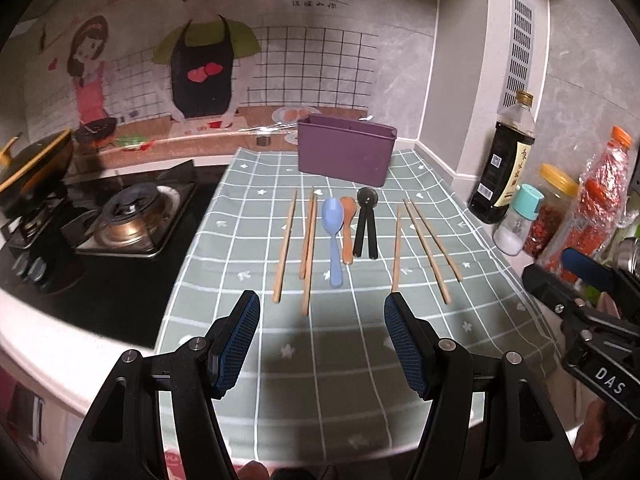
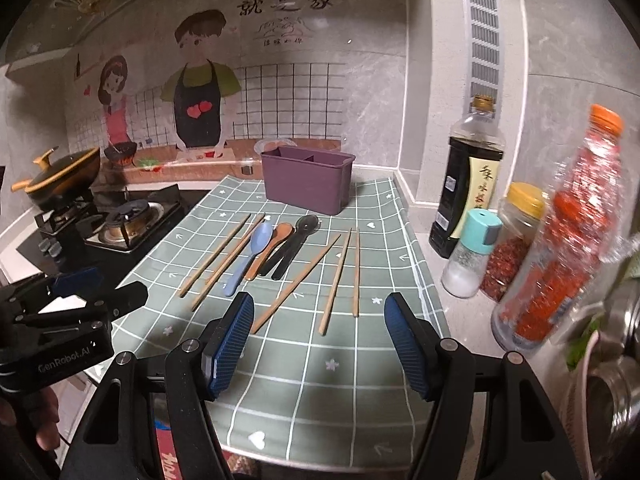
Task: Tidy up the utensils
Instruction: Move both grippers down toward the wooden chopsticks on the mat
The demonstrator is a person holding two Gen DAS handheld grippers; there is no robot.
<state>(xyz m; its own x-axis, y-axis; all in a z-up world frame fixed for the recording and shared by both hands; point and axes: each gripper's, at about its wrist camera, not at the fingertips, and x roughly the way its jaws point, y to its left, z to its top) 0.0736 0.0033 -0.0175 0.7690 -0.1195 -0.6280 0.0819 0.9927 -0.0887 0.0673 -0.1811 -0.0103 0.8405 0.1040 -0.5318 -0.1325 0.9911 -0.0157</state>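
Note:
A purple utensil holder stands at the back of the green checked mat; it also shows in the right wrist view. In front of it lie a blue spoon, a brown wooden spoon, black spoons and several wooden chopsticks on both sides. My left gripper is open and empty above the mat's near part. My right gripper is open and empty, just short of the right-hand chopsticks. The spoons lie left of them.
A gas stove with a black pan is at the left. A soy sauce bottle, a salt shaker, a chili jar and a red bottle stand along the right wall. The counter edge is near me.

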